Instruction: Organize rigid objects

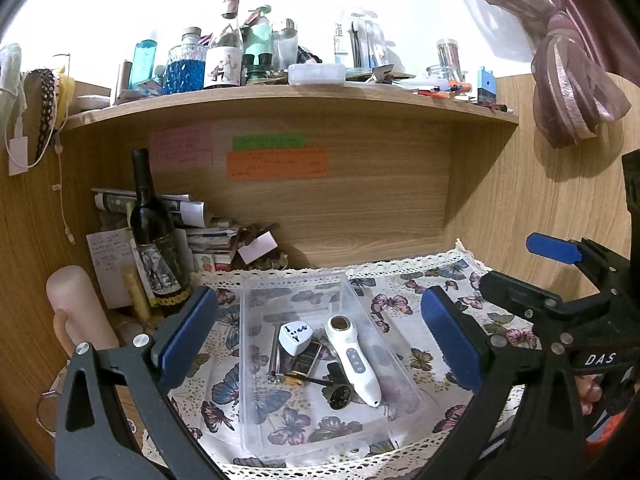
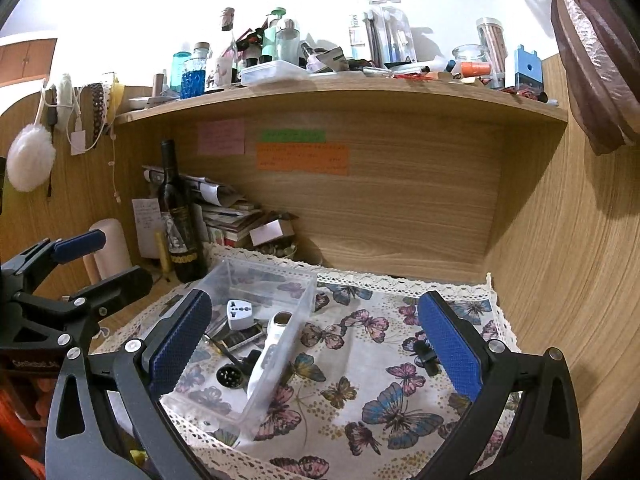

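A clear plastic bin [image 1: 256, 364] [image 2: 308, 284] stands on a butterfly-print cloth [image 2: 360, 360]. In it lie a white travel adapter [image 1: 295, 334] [image 2: 240, 314], a white handheld device [image 1: 354, 360] [image 2: 270, 354], a black round-headed part [image 1: 340, 394] [image 2: 229, 376], a flat dark case [image 1: 302, 358] and thin metal pieces. A small black clip [image 2: 427, 354] lies on the cloth by my right gripper's right finger. My left gripper [image 1: 320, 344] is open and empty above the bin. My right gripper [image 2: 316, 344] is open and empty, to the right of the bin.
A dark wine bottle [image 1: 154, 236] [image 2: 178, 216], a pale cylinder [image 1: 74, 308] and stacked papers [image 1: 208, 236] crowd the back left. A cluttered wooden shelf [image 1: 288, 98] overhangs. Wood panels wall the right side [image 2: 560, 260]. The right gripper shows in the left view [image 1: 560, 280].
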